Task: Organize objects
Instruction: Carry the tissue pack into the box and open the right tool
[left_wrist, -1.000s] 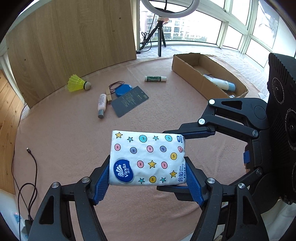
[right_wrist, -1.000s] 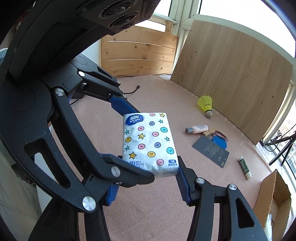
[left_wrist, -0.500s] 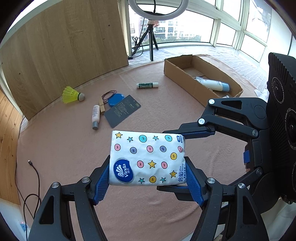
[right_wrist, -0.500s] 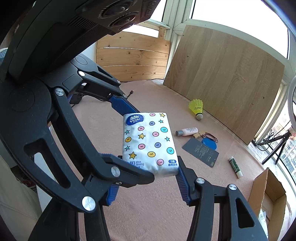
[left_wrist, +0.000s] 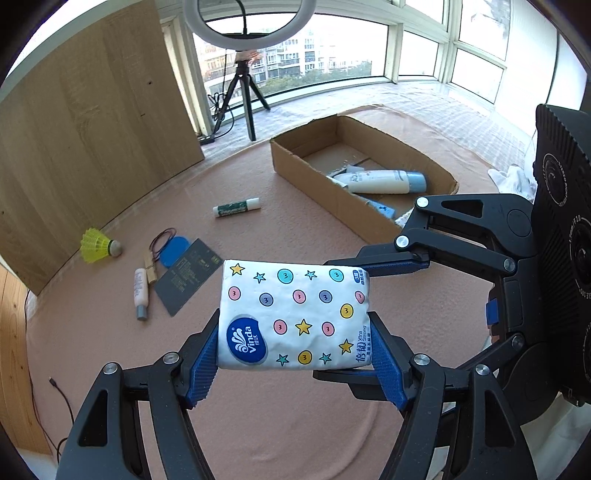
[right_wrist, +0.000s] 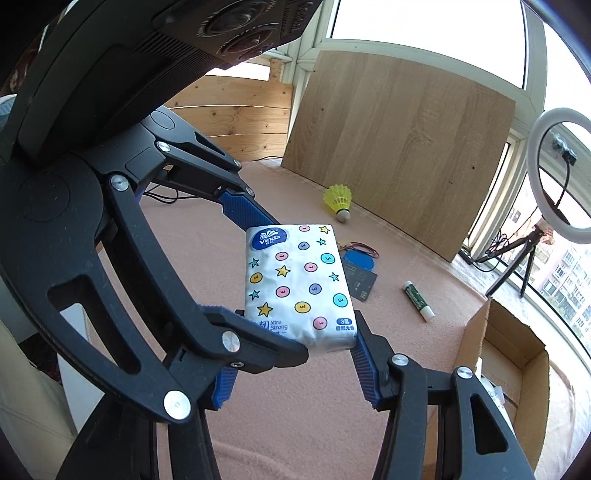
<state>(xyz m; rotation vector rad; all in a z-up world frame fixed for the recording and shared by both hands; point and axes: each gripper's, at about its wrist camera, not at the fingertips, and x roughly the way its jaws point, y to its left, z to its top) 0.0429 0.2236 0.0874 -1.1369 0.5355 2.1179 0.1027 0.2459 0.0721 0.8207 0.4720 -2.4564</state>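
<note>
Beyond the grippers, a shuttlecock (left_wrist: 98, 245), glue stick (left_wrist: 236, 207) and dark card (left_wrist: 186, 275) are lying on the pink carpet (left_wrist: 295, 424), beside an open cardboard box (left_wrist: 314, 173). Both the left gripper (left_wrist: 295, 354) and right gripper (right_wrist: 295, 350) are clamping the soft, star-printed tissue pack (left_wrist: 293, 317) in mid-air.

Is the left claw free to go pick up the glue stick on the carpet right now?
Probably not. The left claw is closed on the tissue pack, which the right claw also grips. The glue stick lies unobstructed, but the pack must go first.
</note>
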